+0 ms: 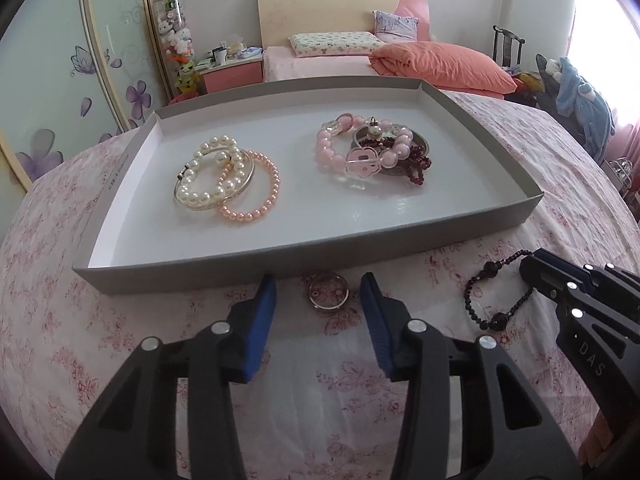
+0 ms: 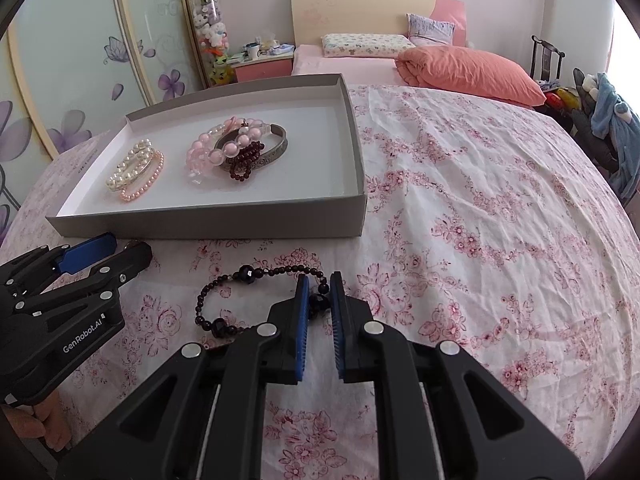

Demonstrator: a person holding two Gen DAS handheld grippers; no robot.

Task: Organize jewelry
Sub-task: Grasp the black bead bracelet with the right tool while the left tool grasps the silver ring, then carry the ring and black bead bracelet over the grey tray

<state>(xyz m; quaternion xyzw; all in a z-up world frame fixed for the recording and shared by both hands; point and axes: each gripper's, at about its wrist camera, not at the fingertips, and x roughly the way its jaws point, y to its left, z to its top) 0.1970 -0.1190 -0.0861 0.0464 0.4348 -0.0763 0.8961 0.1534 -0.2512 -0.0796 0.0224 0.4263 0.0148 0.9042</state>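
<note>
A small round metal ring (image 1: 329, 292) lies on the floral cloth just in front of the grey tray (image 1: 280, 258). My left gripper (image 1: 320, 292) stands open around the ring, and its blue pads (image 1: 264, 312) do not touch it. To the right, my right gripper (image 2: 319, 286) is shut on a dark bead bracelet (image 2: 244, 274), pinching one of its large beads while the rest lies on the cloth. In the tray lie a pile of white pearl and peach bead bracelets (image 1: 218, 178) and a pile of pink bead bracelets on a metal bangle (image 1: 372, 148). The right gripper (image 1: 530, 272) also shows in the left wrist view.
The tray's wall (image 2: 208, 224) rises just beyond both grippers. The floral cloth (image 2: 480, 200) stretches wide to the right of the tray. Behind it stand a bed with an orange duvet (image 2: 468, 70), a nightstand (image 2: 262, 68) and a flowered wardrobe (image 1: 60, 80).
</note>
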